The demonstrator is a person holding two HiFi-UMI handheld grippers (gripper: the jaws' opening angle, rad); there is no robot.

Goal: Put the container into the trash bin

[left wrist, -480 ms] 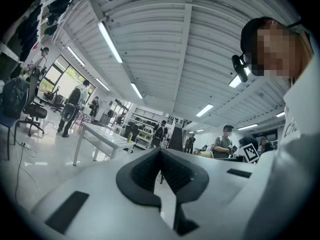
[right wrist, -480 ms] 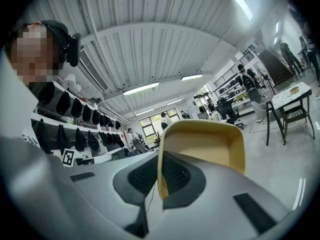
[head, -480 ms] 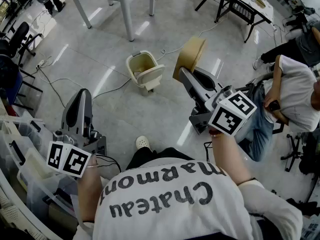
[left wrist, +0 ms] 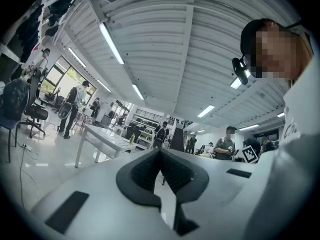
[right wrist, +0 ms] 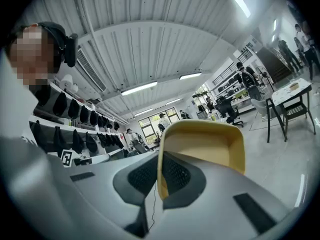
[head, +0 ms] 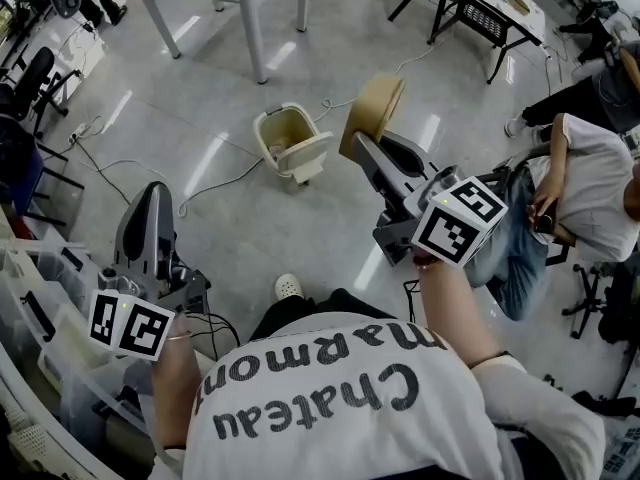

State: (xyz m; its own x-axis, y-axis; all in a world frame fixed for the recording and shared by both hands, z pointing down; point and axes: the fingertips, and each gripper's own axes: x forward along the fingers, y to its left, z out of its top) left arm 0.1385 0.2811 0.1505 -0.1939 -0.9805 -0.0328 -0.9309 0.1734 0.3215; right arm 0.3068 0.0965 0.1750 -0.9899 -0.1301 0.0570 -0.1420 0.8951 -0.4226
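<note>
A cream trash bin (head: 290, 140) with a swing lid stands on the grey floor ahead. My right gripper (head: 358, 144) is held level and shut on the rim of a tan, open container (head: 373, 110), which hangs in the air just right of the bin. In the right gripper view the yellow container (right wrist: 202, 145) fills the space past the jaws, its wall pinched between the pads of the right gripper (right wrist: 159, 160). Low on the left, the left gripper (head: 150, 196) is shut with nothing in it. In its own view the left gripper (left wrist: 161, 156) shows only the room beyond.
A white table's legs (head: 255, 30) stand behind the bin, and cables (head: 215, 173) trail over the floor. A seated person (head: 585, 173) is close on the right. Clear plastic crates (head: 40, 313) line the left edge. A black folding stand (head: 485, 18) is at the far right.
The right gripper with the container has edged slightly left, toward the bin. The left gripper has drifted a little left and down.
</note>
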